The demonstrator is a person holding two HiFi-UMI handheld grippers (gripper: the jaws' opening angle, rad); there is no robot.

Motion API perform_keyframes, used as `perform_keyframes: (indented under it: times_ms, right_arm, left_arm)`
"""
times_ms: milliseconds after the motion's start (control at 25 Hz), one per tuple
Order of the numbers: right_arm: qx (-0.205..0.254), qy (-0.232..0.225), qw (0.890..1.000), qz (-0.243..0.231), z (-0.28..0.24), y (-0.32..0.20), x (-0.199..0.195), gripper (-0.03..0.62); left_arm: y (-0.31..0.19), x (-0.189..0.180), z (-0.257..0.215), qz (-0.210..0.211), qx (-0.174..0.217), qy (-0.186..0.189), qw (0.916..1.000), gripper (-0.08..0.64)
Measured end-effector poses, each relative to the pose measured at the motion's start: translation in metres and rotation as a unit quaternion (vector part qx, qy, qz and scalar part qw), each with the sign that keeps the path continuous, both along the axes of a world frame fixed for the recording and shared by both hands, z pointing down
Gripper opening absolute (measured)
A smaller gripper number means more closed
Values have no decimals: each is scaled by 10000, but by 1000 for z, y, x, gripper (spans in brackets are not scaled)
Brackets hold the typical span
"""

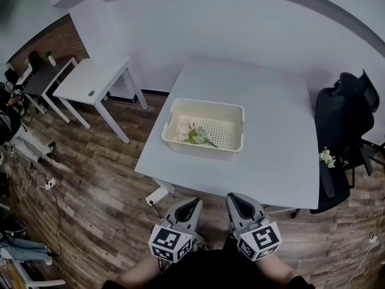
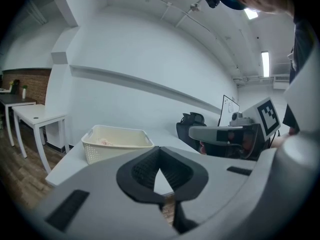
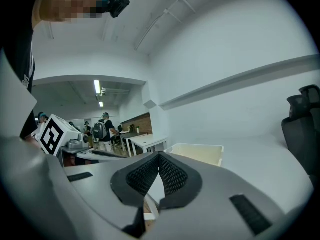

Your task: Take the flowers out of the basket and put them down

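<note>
Cream basket holds flowers lying slantwise, stem toward near-right corner; table bare around; left gripper, right gripper closed, empty.

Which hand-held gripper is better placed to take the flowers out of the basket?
Left, probably. The left hand-held gripper lines up almost straight with the flowers in the basket; the right hand-held gripper is further off to the side. Both are shut and empty.

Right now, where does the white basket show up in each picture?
Head view: basket at centre, on the white table.
Left gripper view: basket left of centre.
Right gripper view: basket just right of centre.
Shared landmark: black chair, right of it.
</note>
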State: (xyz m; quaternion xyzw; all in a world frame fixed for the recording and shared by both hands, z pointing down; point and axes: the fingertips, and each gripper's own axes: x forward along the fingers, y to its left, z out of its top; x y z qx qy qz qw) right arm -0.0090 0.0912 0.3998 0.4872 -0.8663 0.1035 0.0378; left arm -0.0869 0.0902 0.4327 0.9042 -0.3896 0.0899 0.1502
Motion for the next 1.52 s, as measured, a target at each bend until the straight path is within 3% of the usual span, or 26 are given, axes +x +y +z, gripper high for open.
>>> perform_keyframes:
  times_ms: [880,1520]
  right_arm:
    - [-103,59,9955,-942,0,-88,43,21]
    - [-166,20,9846,-1742,4,-135,62,21]
  left_arm:
    - [-66,53,3,-796,-125,-31,9967,6]
    - [-104,76,6,-1656,-177,-142,9859,6]
